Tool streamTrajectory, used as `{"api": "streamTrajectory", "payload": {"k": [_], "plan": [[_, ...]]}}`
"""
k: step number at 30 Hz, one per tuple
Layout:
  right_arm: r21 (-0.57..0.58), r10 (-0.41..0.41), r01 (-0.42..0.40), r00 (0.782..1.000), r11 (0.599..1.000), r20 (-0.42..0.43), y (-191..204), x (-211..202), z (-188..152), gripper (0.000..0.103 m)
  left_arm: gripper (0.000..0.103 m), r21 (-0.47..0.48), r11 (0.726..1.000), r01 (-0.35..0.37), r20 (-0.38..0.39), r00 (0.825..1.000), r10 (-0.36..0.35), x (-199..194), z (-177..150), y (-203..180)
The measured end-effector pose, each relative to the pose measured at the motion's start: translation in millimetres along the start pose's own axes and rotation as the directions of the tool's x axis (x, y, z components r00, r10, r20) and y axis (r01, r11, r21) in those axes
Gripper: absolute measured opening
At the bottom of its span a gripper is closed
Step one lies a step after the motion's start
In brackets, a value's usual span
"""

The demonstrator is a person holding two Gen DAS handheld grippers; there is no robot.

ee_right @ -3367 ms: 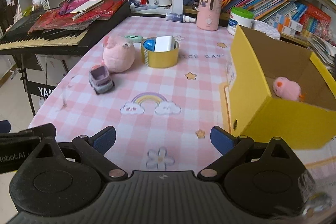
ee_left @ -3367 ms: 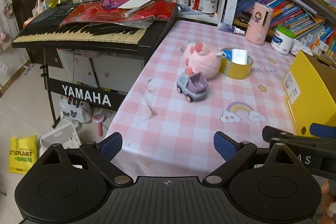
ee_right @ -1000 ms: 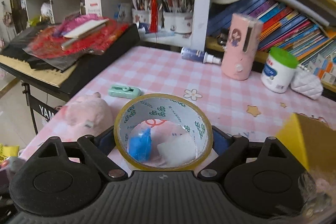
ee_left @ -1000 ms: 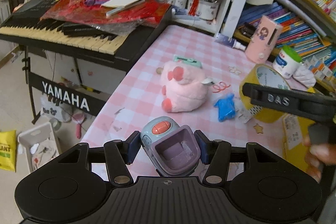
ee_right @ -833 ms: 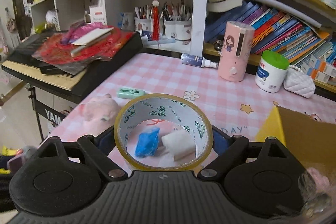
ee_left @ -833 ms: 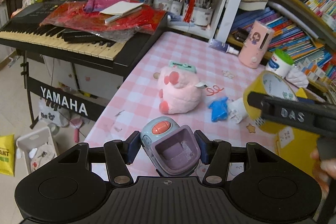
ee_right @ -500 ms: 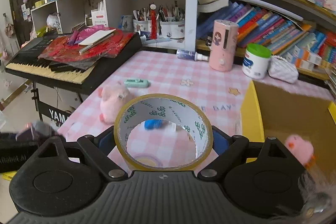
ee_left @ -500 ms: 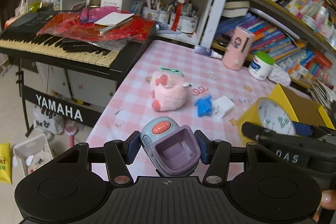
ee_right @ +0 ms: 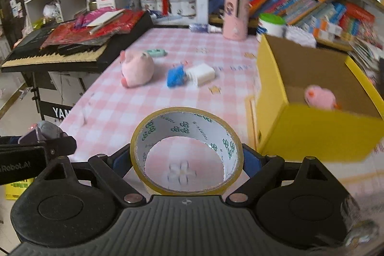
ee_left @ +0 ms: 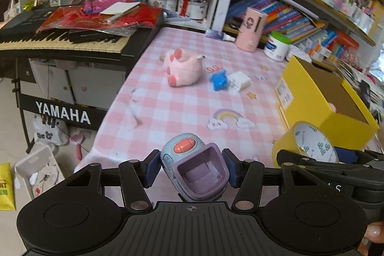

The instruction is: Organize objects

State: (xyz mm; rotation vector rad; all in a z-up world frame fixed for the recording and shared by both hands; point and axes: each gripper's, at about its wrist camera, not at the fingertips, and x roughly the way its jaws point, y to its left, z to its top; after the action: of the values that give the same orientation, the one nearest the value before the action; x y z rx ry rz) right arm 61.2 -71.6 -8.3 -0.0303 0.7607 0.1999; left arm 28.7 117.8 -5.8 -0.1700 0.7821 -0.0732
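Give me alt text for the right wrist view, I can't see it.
The right tool grips a roll of yellow tape above a pink checked tablecloth. To the right, an open yellow box holds a small pink plush; a pink pig plush, blue toy and white block lie ahead.

Both wrist views look steeply down, sharing the table (ee_left: 182,102).

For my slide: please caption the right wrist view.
Right gripper carrying tape roll toward yellow box.

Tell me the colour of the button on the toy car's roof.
Orange-red, clearest in the left wrist view.
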Motion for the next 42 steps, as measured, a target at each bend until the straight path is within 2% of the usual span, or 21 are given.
{"api": "streamTrajectory", "payload": {"k": [7,13,26,33,42], "plan": [[0.077,-0.056,0.057,0.998,0.995,-0.015,-13,-29,-37,0.090,0.054,0.067,0.996,0.065,-0.025,0.998,-0.063,-11,-20,-17],[0.150,-0.119,0.122,0.992,0.981,-0.028,-34,-51,-61,0.090,0.054,0.139,0.981,0.135,-0.051,0.990,-0.129,-11,-31,-44],[0.294,-0.267,0.272,0.962,0.916,-0.060,-89,-86,-95,0.090,0.054,0.279,0.916,0.287,-0.121,0.957,-0.263,1,-41,-114],[0.333,-0.307,0.315,0.949,0.889,-0.077,-119,-93,-101,0.090,0.054,0.317,0.891,0.325,-0.141,0.945,-0.295,11,-39,-146],[0.342,-0.319,0.325,0.945,0.882,-0.075,-153,-89,-90,0.090,0.054,0.341,0.882,0.326,-0.124,0.945,-0.301,23,-28,-178]]}}
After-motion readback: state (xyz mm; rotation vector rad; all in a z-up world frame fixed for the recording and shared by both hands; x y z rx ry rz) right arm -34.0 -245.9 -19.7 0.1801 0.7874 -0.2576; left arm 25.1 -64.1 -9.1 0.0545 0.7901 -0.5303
